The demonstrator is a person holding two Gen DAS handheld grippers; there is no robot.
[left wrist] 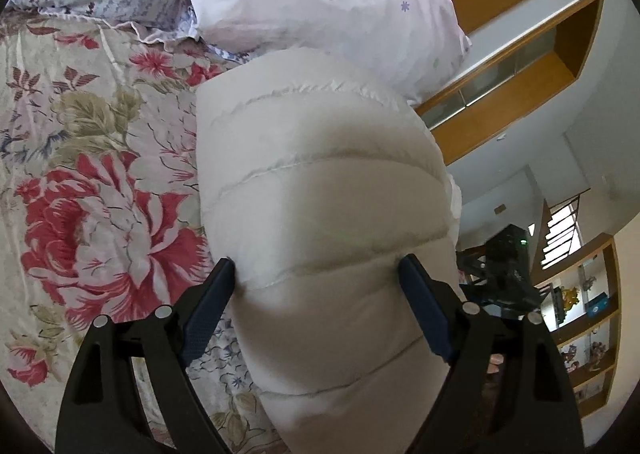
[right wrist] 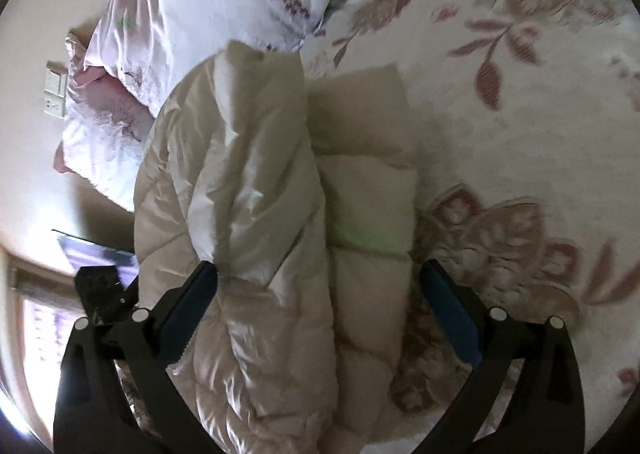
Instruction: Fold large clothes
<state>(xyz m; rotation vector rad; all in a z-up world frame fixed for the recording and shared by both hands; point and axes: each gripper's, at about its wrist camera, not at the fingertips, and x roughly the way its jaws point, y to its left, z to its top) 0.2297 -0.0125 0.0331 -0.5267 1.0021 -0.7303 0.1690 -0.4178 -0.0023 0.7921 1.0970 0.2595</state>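
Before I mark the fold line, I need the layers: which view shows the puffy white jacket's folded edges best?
The right wrist view: the jacket shows two stacked layers and an edge on the floral bedspread. The left wrist view shows only one smooth quilted face, filling its open gripper.

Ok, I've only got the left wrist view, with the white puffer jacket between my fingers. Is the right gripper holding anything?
Observer: No. The right gripper is open, straddling the puffer jacket.
Operator: Does the jacket lie flat there?
Observer: No, a shiny bunched layer rises beside one finger; a flatter quilted panel lies toward the floral bedsheet.
Operator: Anything beyond it?
Observer: A pink pillow against the wall, near a wall socket.
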